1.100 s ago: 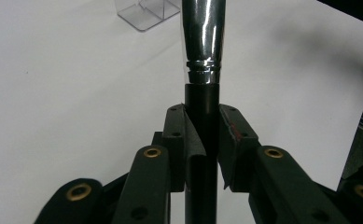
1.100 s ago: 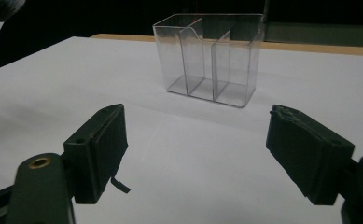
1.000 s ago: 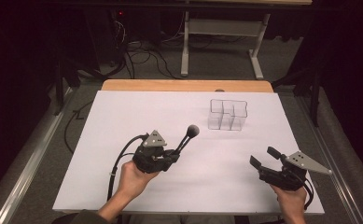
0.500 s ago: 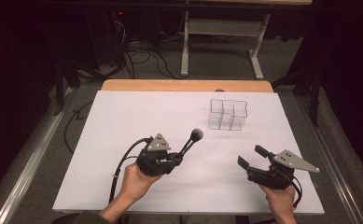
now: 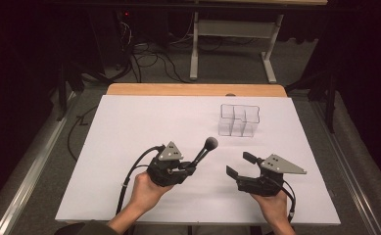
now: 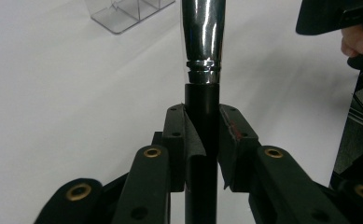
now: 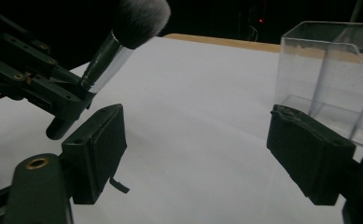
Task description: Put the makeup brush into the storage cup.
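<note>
A makeup brush (image 5: 205, 150) with a black handle, chrome ferrule (image 6: 203, 35) and dark bristle head (image 7: 139, 16) is held tilted up and to the right. My left gripper (image 5: 190, 166) is shut on its black handle (image 6: 201, 105), low on the white table at centre left. My right gripper (image 5: 242, 165) stands open to the right of the brush, nothing between its pads (image 7: 97, 149), jaws pointing left and away. A clear plastic compartment organizer (image 5: 239, 119) stands farther back on the right, also seen as the clear organizer (image 7: 331, 70) beyond the right jaw.
The white table surface (image 5: 144, 122) has a wooden strip (image 5: 193, 89) along its far edge. Beyond it stand a desk frame (image 5: 232, 44) and cables on the floor (image 5: 149, 58). Metal rails run along both sides of the table.
My right gripper has moved left across the table toward the brush, still open. The left gripper and the brush have barely shifted.
</note>
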The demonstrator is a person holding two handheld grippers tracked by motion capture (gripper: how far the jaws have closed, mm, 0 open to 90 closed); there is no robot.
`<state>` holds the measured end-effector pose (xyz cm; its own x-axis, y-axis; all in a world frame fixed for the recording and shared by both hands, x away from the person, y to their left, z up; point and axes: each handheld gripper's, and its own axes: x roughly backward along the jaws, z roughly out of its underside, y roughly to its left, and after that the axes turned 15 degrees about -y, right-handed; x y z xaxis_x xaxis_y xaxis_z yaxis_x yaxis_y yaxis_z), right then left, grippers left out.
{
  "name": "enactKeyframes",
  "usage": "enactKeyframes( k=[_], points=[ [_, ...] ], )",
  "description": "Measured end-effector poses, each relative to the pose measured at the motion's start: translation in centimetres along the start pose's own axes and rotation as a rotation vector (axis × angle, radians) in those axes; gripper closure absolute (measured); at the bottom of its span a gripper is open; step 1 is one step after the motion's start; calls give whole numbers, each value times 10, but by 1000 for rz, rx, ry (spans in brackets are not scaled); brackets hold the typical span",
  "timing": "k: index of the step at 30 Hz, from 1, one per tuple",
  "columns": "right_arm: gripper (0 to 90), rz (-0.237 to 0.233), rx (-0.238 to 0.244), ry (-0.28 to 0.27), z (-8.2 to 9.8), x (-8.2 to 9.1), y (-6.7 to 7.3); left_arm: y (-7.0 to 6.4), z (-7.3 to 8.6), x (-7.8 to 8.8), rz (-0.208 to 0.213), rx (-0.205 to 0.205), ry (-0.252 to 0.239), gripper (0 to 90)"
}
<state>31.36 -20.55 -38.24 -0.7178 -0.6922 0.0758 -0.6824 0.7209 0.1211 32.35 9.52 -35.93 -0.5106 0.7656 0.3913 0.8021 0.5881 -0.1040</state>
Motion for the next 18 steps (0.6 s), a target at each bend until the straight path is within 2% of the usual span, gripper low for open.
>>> enactKeyframes(
  k=[5,10,18],
  points=[
    [195,-44,-10,7,2,-13,7,-1,0,-1,2,-7,3,739],
    [193,-67,-4,16,-1,-18,13,-4,0,-3,11,-15,-1,739],
    [241,-96,-33,29,-3,-25,17,-6,0,-4,15,-24,-8,739]
  ],
)
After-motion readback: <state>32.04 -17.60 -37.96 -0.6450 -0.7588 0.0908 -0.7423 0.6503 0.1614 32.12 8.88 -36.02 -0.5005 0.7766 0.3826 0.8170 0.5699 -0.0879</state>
